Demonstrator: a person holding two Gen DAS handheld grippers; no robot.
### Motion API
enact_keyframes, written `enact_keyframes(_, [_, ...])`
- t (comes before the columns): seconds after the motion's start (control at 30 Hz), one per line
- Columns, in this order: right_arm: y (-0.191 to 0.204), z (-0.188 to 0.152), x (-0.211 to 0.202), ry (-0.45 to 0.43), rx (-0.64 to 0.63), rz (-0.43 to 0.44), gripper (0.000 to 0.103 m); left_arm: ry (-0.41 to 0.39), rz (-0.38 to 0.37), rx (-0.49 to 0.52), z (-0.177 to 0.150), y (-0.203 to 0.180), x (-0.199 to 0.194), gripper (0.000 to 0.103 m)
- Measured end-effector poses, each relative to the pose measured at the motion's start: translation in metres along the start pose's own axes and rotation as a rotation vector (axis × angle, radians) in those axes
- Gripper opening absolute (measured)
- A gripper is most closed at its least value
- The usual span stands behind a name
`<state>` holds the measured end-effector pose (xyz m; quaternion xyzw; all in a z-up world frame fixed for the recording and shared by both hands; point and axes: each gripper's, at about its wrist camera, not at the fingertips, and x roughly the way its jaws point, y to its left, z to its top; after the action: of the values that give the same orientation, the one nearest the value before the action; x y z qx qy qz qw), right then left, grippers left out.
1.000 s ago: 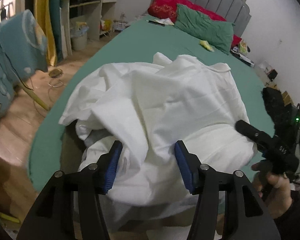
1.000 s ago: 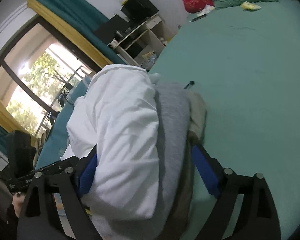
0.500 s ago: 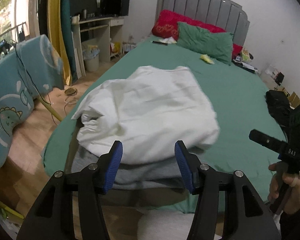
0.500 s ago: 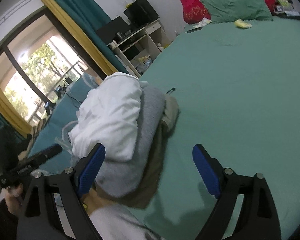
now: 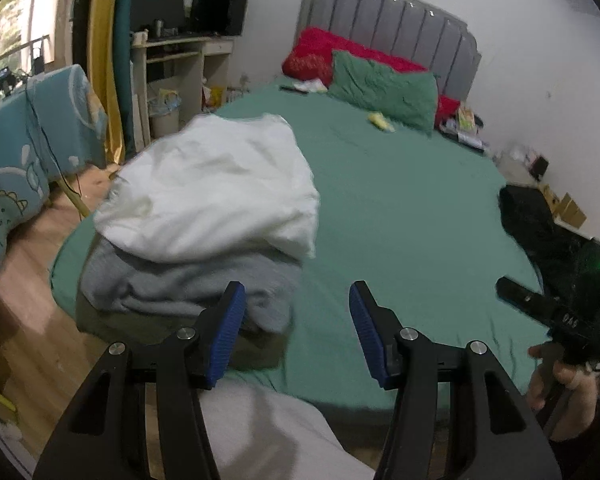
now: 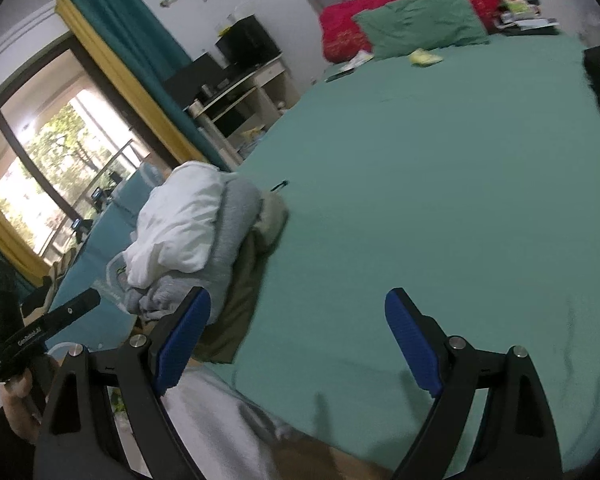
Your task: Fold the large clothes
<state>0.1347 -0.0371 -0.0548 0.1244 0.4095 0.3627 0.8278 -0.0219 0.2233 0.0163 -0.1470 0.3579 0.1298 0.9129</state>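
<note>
A pile of folded clothes lies at the near left corner of the green bed (image 5: 400, 208): a white garment (image 5: 216, 192) on top, a grey one (image 5: 172, 280) under it, an olive one (image 5: 140, 324) at the bottom. The pile also shows in the right wrist view, with the white garment (image 6: 176, 224) on the grey one (image 6: 236, 224). My left gripper (image 5: 296, 320) is open and empty, just right of and nearer than the pile. My right gripper (image 6: 296, 340) is open and empty over the bed's near edge. A black garment (image 5: 540, 220) lies at the bed's right edge.
Red and green pillows (image 5: 380, 84) and a grey headboard (image 5: 392, 20) stand at the far end. A desk with shelves (image 5: 176, 64) and a bin (image 5: 164, 116) stand left of the bed. A blue patterned cloth (image 5: 16, 168) hangs at far left. Wooden floor (image 5: 28, 280) lies below.
Both grippers have pulled back from the pile toward the bed's near edge and stay open. The white garment now rests on top of the pile.
</note>
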Motion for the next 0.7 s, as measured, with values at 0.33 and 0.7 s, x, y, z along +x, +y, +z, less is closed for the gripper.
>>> enact_keyframes(0.33, [-0.037, 0.001, -0.070, -0.084, -0.020, -0.154, 0.088, -0.022, -0.041, 0.078, -0.015, -0.076, -0.005, 0.057])
enact_keyframes(0.7, [-0.046, 0.007, -0.166, -0.230, -0.065, -0.293, 0.088, -0.121, -0.111, 0.130, -0.010, -0.143, -0.036, 0.058])
